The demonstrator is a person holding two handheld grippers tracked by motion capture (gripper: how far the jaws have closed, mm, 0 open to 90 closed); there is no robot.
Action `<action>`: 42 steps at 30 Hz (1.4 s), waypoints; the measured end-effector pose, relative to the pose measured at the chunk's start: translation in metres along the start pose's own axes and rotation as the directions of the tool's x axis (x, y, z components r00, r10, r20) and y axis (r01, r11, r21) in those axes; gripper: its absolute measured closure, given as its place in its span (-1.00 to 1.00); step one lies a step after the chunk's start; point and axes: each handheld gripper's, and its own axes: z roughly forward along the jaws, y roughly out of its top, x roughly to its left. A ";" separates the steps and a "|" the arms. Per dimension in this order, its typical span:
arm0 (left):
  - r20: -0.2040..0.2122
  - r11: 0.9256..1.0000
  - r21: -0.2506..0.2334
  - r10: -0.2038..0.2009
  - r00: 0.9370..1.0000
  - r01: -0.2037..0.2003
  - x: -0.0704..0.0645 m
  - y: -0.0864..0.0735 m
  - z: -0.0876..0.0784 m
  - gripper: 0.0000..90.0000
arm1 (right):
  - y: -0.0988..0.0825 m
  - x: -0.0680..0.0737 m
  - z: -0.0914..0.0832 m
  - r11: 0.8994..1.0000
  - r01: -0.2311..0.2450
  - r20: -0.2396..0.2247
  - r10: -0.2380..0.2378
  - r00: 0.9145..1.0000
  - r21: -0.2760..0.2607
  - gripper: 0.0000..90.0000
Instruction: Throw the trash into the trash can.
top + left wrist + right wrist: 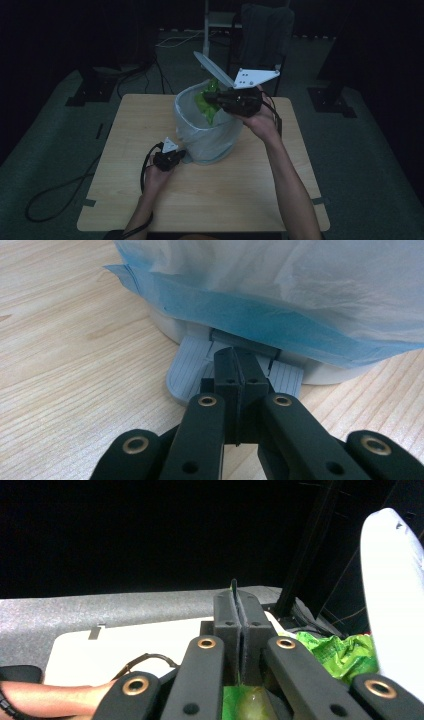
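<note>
Pedal work and waste work are shared here between our two hands. Our left hand-held gripper [176, 156] sits low at the foot of the bin [207, 135], and in the left gripper view its jaws are closed together with nothing between them, the tips resting on the grey pedal [192, 371]. We judge that we press this pedal with the closed tips, because two joined jaws make one firm point, and because the lid [212, 68] stands raised behind the rim while the pedal is pushed.

Our right hand-held gripper [218, 98] is high, over the open mouth of the bin. Its jaws look closed, and the green wrapper [207, 102] is directly at them, hanging into the opening. In the right gripper view green material shows just below the jaws, and more green [345, 652] lies beyond them to the right, beside the white lid [397, 595]. We believe the wrapper is pinched by a thin edge, but the contact itself is hidden, so we say it with care.

A white liner [280, 275] with a blue edge is folded over the rim and hangs just above the left tips. We keep the wrapper over the middle of the opening so it falls inside the liner, not on the surface [125, 195].
</note>
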 end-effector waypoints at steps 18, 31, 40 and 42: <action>0.000 1.000 0.000 0.002 1.000 -0.002 0.000 0.000 0.000 1.00 | 0.007 -0.003 0.008 1.000 0.005 0.042 -0.006 0.999 0.018 0.96; -0.003 1.000 -0.002 0.001 1.000 -0.001 -0.001 0.000 0.000 1.00 | 0.010 0.006 0.011 0.998 0.047 0.086 -0.049 0.995 0.033 0.39; 0.001 1.000 -0.001 0.001 1.000 -0.001 0.000 0.000 0.000 1.00 | 0.008 0.014 0.006 0.998 0.061 0.078 -0.063 0.995 0.029 0.32; 0.001 1.000 -0.001 0.000 1.000 0.000 0.000 0.000 0.000 1.00 | 0.005 0.017 0.005 0.998 0.061 0.070 -0.062 0.996 0.029 0.32</action>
